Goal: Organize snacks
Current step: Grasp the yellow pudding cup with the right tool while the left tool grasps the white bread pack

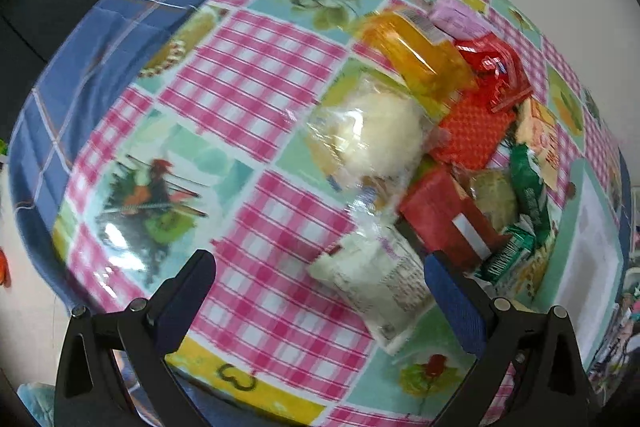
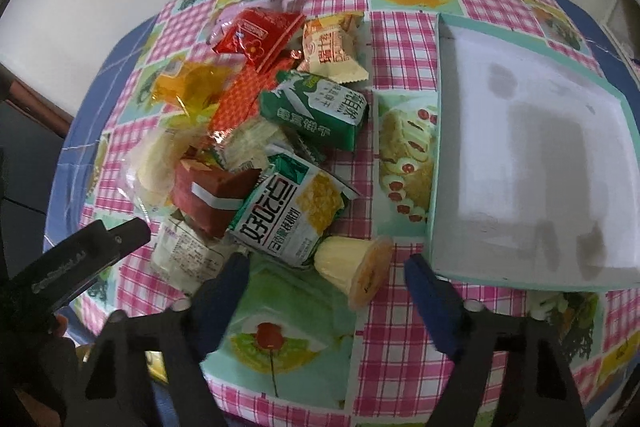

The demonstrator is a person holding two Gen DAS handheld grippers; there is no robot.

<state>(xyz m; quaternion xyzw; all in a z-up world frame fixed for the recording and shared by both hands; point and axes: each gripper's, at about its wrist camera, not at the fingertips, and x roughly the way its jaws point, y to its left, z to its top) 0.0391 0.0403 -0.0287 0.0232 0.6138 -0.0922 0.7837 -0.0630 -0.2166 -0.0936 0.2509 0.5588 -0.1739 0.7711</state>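
Yellow jelly cup (image 2: 354,269) lies between the open right gripper's (image 2: 326,273) fingers, untouched.

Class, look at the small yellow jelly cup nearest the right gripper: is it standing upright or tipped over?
Tipped over. The jelly cup lies on its side on the tablecloth, its round sealed top facing the camera.

The left gripper (image 1: 320,279) is hovering over the checked tablecloth (image 1: 256,67), its jaws standing wide apart. A white snack packet (image 1: 374,287) is lying between the fingers, not pressed by them. Behind it, a pile of snacks (image 1: 460,131) is lying beside a pale green tray (image 1: 576,227).
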